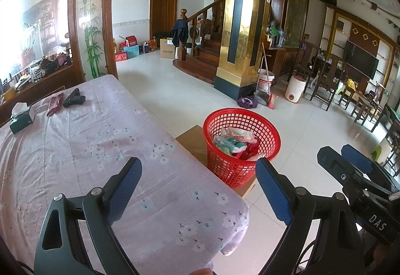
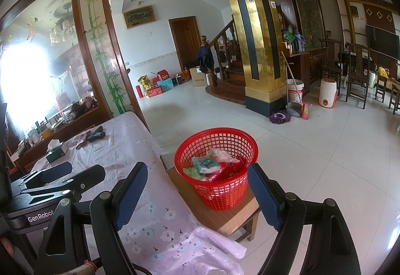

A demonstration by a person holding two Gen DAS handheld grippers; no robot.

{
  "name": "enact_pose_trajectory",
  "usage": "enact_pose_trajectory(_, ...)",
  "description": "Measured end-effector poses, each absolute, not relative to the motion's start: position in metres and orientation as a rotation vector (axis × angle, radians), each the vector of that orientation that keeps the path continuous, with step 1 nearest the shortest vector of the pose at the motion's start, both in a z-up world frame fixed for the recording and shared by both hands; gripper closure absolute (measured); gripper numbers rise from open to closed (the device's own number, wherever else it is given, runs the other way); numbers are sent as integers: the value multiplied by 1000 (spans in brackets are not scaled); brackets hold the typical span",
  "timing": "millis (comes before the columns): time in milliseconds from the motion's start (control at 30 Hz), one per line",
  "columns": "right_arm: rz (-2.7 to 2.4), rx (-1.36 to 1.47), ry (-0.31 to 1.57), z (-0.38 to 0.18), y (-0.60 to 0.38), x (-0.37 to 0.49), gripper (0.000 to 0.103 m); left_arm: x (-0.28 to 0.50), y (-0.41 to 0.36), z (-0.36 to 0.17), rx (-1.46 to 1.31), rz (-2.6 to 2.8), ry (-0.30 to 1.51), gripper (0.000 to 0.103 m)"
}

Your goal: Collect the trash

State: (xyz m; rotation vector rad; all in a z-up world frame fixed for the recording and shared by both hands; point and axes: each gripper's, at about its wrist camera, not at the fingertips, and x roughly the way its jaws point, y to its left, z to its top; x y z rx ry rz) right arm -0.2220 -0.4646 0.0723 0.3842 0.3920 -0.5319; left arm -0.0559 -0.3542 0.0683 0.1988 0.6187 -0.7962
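Observation:
A red mesh basket stands on a low wooden stool beside the table and holds several crumpled wrappers. On the far part of the pink floral tablecloth lies a red wrapper. My left gripper hovers open over the table's near corner with nothing between its blue pads. My right gripper is open too, empty, and frames the basket. Each gripper shows in the other's view: the right gripper and the left gripper.
A tissue box and a black tool-like object lie near the red wrapper. Beyond the basket spreads white tiled floor, with a gold pillar, a broom, buckets, a staircase, and chairs at the right.

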Motion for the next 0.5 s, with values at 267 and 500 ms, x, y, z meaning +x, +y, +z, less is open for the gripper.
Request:
enact_pose_trajectory(267,-535,384,395,71,-466,-224,17,-56,-354,66,200,-810,623,12)
enact_pose_trajectory(500,-553,388,408,64,-462,-229,17,-46,-341,59,157,-830,631,12)
